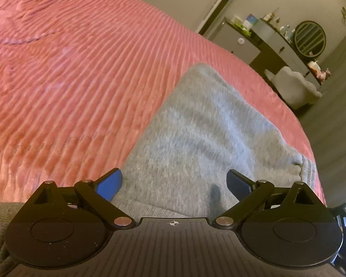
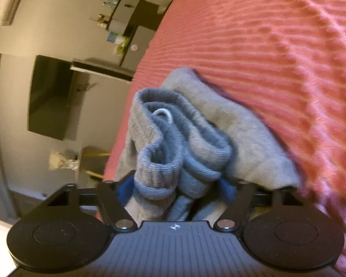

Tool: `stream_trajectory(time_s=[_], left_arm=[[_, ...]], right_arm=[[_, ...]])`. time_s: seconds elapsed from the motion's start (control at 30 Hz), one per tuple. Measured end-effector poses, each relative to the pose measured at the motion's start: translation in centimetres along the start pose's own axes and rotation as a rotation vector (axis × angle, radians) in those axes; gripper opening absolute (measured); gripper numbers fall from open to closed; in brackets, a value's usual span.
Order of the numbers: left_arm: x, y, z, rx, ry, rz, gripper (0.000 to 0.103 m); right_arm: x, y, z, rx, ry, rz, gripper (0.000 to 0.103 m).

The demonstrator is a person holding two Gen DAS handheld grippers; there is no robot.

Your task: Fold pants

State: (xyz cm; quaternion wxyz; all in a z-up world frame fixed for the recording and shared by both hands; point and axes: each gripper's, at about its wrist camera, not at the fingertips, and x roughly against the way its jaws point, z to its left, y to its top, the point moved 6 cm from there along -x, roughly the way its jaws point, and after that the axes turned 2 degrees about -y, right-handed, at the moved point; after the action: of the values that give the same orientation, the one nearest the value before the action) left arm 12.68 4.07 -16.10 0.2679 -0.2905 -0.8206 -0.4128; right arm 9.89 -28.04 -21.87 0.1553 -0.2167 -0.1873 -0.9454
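Bunched between the right gripper [image 2: 173, 190] fingers, lower centre, grey knit sweatpants [image 2: 196, 138] lie on the pink ribbed bedspread [image 2: 276, 46]. Left gripper [image 1: 174, 182] hovers wide open, empty; align edges before pressing flat.

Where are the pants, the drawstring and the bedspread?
pants [image 1: 196, 124]: left wrist view, flat grey fabric in mid-panel.
drawstring [image 2: 165, 113]: right wrist view, white loop inside the waistband.
bedspread [image 1: 80, 73]: left wrist view, bare pink ribbed surface.
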Motion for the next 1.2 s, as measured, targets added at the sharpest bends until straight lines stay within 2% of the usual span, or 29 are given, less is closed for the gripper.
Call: stream_trajectory(time_s=[0.03, 0.1, 0.47, 0.57, 0.6, 0.73, 0.77, 0.83, 0.93, 1.13, 1.2], left_arm=[[0.0, 0.0, -0.1, -0.003, 0.003, 0.001, 0.1], [-0.1, -0.1, -0.1, -0.01, 0.01, 0.003, 0.1], [-0.5, -0.1, 0.2, -0.024, 0.024, 0.012, 0.1], [-0.6, 0.0, 0.3, -0.028, 0.025, 0.014, 0.1], [-0.7, 0.0, 0.3, -0.029, 0.027, 0.015, 0.1], [-0.8, -0.1, 0.3, -0.034, 0.032, 0.02, 0.1], [-0.8, -0.1, 0.3, -0.034, 0.033, 0.02, 0.1], [-0.7, -0.1, 0.3, -0.03, 0.032, 0.02, 0.1], [-0.6, -0.1, 0.5, -0.021, 0.029, 0.017, 0.1], [-0.3, -0.1, 0.8, -0.004, 0.024, 0.015, 0.1], [-0.4, -0.1, 0.9, -0.003, 0.027, 0.02, 0.1]], right_arm=[[0.2, -0.1, 0.1, 0.023, -0.003, -0.006, 0.059], [0.4, -0.3, 0.3, 0.058, -0.011, -0.018, 0.058], [0.9, -0.6, 0.5, 0.105, -0.052, -0.014, 0.066], [0.6, -0.6, 0.6, 0.093, -0.041, -0.022, 0.078], [0.4, -0.6, 0.7, 0.086, -0.023, -0.027, 0.086], [-0.5, -0.9, 1.3, 0.099, -0.046, -0.068, 0.086], [-0.6, -1.0, 1.4, 0.119, -0.053, -0.076, 0.085], [-0.4, -1.2, 1.7, 0.176, -0.095, -0.093, 0.059], [0.5, -1.0, 2.0, 0.194, -0.079, -0.094, 0.05], [4.0, -1.7, 5.7, 0.35, 0.003, -0.159, 0.047], [4.7, -1.7, 5.2, 0.403, -0.023, -0.183, 0.049]])
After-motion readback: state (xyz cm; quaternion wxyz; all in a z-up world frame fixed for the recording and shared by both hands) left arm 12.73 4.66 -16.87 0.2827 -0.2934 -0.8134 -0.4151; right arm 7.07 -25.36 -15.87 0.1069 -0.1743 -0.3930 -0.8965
